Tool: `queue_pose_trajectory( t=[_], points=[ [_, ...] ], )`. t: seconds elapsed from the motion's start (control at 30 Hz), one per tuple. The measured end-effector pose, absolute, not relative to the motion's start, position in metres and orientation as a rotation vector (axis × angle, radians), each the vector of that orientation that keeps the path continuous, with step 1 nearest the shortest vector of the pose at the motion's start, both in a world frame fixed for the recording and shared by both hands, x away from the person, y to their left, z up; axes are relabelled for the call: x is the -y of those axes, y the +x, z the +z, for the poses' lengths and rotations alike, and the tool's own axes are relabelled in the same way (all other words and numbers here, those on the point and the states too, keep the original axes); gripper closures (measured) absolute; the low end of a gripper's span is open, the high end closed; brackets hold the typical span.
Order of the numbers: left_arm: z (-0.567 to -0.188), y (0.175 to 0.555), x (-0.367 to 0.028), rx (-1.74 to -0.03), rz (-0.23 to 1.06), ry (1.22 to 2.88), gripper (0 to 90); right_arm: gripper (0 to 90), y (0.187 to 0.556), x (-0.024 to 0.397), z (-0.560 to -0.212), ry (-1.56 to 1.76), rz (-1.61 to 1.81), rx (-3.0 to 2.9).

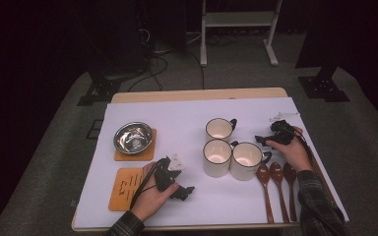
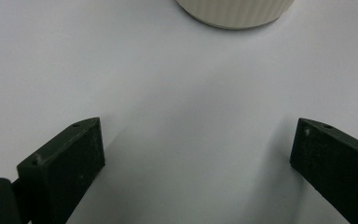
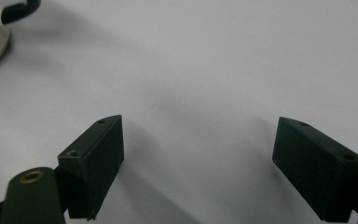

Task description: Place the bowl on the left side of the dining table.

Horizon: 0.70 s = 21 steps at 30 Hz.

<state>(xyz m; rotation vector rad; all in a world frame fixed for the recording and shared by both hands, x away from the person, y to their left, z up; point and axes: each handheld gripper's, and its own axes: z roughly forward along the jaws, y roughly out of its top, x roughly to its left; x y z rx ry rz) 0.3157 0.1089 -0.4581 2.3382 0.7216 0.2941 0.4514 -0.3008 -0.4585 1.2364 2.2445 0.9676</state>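
Resting wide open and empty, two grippers, left (image 1: 186, 190) and right (image 1: 260, 140), flanked three cream mugs (image 1: 217, 158) at centre, three wooden spoons (image 1: 276, 187) near right, two coasters (image 1: 126, 189) left.

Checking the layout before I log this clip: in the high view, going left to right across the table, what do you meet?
Steel bowl on its wooden coaster → left gripper → front-left cup → front-right cup → three wooden spoons → right gripper hand at the right edge.
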Motion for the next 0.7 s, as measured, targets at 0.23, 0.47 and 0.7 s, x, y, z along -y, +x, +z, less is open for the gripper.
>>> queue_pose_trajectory(
  t=[0.23, 0.47, 0.7],
  points=[
    [-0.458, 0.315, -0.109, -0.722, 0.297, 2.337, 1.9, 15.3, 0.449, 0.307, -0.450, 1.272, 0.962, -2.221],
    [-0.458, 0.315, -0.109, -0.723, 0.298, 2.337, 1.8, 15.4, 0.444, 0.308, -0.443, 1.288, 0.957, -2.210],
    [-0.458, 0.315, -0.109, -0.724, 0.296, 2.339, 1.8, 15.3, 0.439, 0.307, -0.438, 1.288, 0.941, -2.209]
  ],
)
